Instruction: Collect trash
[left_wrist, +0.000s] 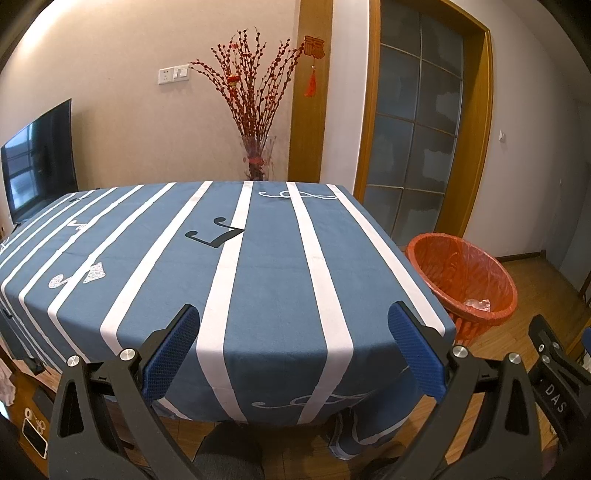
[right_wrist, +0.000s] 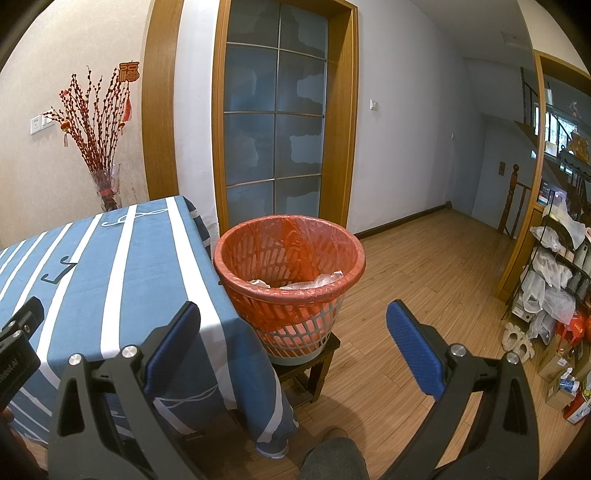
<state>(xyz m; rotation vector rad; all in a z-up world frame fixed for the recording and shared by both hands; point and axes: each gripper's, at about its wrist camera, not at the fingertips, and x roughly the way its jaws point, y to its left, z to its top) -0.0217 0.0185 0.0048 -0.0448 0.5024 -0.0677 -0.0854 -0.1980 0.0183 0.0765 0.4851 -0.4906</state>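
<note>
Beside the striped surface (left_wrist: 258, 288), on its right, the lined bin (right_wrist: 290, 273) holds crumpled clear plastic (right_wrist: 314, 281), judged light, soft and crushable, best pinched at a fold. Left gripper (left_wrist: 293, 349) and right gripper (right_wrist: 293, 347) gape wide, holding nothing.

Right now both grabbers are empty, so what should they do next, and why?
Probably just pull both back and stop. The left gripper and right gripper are open and hold nothing, no trash shows on the tablecloth, and crumpled trash already lies inside the red-lined bin.
</note>
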